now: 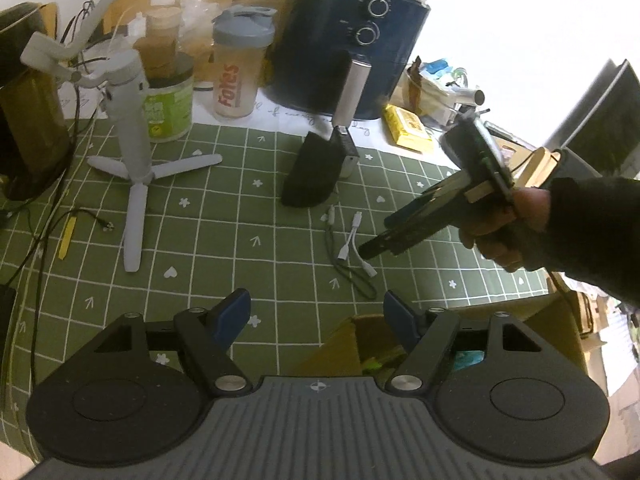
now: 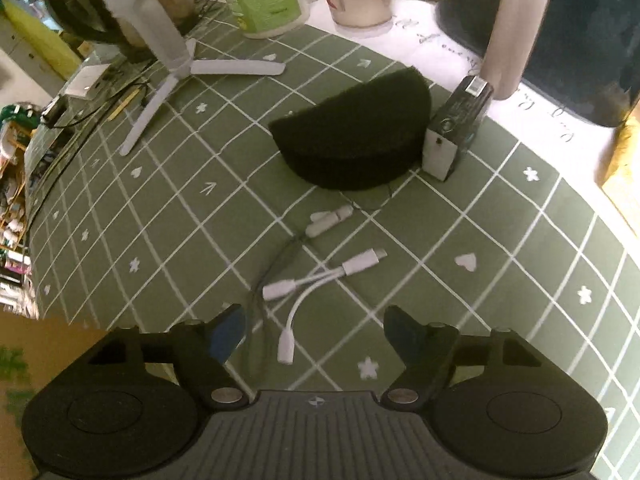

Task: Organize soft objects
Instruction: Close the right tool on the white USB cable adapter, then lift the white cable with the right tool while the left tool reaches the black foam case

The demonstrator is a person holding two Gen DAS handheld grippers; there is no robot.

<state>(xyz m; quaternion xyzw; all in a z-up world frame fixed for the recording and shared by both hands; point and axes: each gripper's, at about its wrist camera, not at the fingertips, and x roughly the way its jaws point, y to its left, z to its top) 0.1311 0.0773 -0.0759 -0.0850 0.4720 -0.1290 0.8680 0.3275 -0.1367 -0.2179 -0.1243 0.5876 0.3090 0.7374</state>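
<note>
Right gripper (image 2: 316,330) over the green grid mat (image 2: 180,208)

Its jaws stand apart above a white adapter cable (image 2: 316,280); a black pouch (image 2: 356,136) lies beyond, touching a small box (image 2: 456,128).

Fuzzy matt black fabric on the pouch (image 2: 352,136), smooth glossy white plastic on the adapter cables (image 2: 320,280), matt green printed cloth for the table cover (image 2: 500,240), glossy dark-blue air fryer (image 1: 352,40).

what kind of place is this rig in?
Likely a cluttered home table, part kitchen, part desk: a dark blue air fryer and shaker bottle stand at the back of a green grid tablecloth, with a phone gimbal tripod and adapter cables.
</note>
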